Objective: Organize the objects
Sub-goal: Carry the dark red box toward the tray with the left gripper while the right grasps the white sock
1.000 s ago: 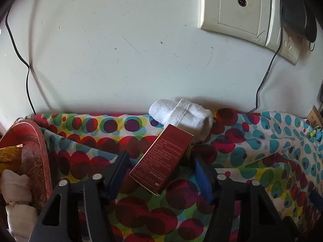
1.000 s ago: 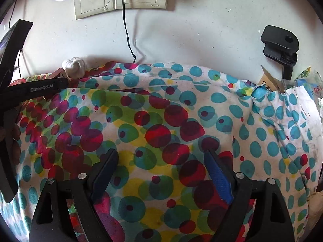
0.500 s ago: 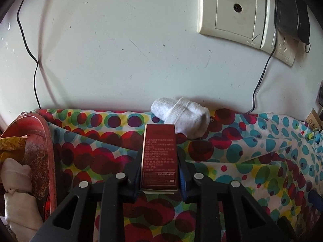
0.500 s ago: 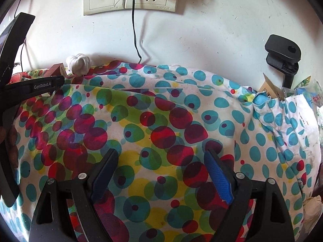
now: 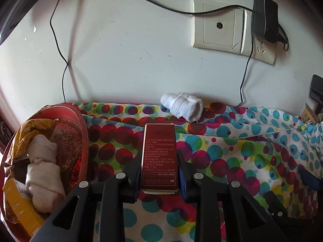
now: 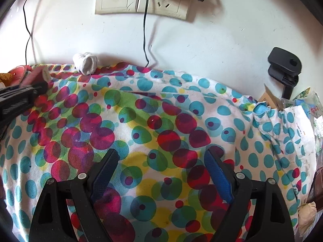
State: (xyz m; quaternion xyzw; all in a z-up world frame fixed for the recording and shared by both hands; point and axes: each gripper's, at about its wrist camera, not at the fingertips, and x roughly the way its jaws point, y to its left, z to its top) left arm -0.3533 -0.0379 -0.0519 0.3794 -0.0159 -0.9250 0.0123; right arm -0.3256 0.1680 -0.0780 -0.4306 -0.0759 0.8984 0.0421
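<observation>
Here the left gripper (image 5: pixel 159 161) is clamped on a dark red box (image 5: pixel 159 157), its two pads pressing the box's long sides near the lower end. The jaws have just been closing, and the box now sits squarely between them, pointing up the frame with its printed face toward the camera. It stands in the lower middle of the left wrist view, over the spotted cloth (image 5: pixel 232 153). A rolled white sock (image 5: pixel 182 106) lies above it at the cloth's far edge, against the wall. At the left edge of that view a red basket (image 5: pixel 80 125) holds pale rolled bundles (image 5: pixel 43 167), a yellow box (image 5: pixel 19 207) and a crumpled gold wrapper. A wall socket plate (image 5: pixel 219 29) with a black adapter (image 5: pixel 264 19) sits at the upper right.

In the right wrist view the right gripper (image 6: pixel 161 167) hangs with its jaws spread wide and nothing between them, above the cloth in the lower middle of the frame. A black clamp-like object (image 6: pixel 284 66) stands at the right by the wall.
</observation>
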